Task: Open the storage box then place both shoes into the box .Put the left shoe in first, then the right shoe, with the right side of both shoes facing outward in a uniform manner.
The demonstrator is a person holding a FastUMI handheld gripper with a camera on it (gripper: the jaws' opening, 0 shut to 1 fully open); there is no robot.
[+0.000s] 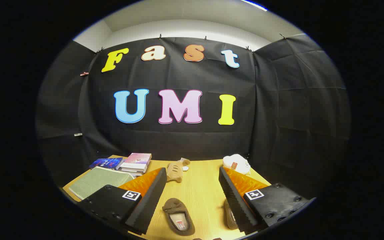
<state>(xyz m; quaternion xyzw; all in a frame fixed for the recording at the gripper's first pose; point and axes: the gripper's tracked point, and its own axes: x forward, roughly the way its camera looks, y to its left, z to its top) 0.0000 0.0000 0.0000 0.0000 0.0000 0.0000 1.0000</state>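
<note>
The claw [192,196] hangs above the pale wooden bench [202,186] with its two fingers spread wide and nothing between the pads. Between them, toward 6 o'clock, lies a brown fabric slipper-style shoe [178,216], opening upward with a pale label showing in its insole. Its long axis runs roughly 11 to 5 o'clock; the closed end with a small bow points away to 11, and the open end comes back toward the claw. A second brown shoe [230,213] sits at about 5 o'clock, touching or tucked just behind the right-hand finger, mostly hidden, so I cannot tell which way it points.

No storage box shows ahead of the fingers, so I judge the opening step not yet done. The chief hazards:

- Picking the wrong shoe first. Left and right cannot be told apart from here, and the order matters.
- The hidden shoe being nudged or dragged by the right-hand finger if the claw descends or swings.
- A soft shoe folding or twisting in the pinch, landing with the wrong side outward.

Beyond the fingers, near 12 o'clock, rests a tan plush toy [176,170]; a white soft toy [237,164] lies near 1 o'clock, a stack of books [135,163] near 11, and a grey-green book [93,181] at 10.
</note>
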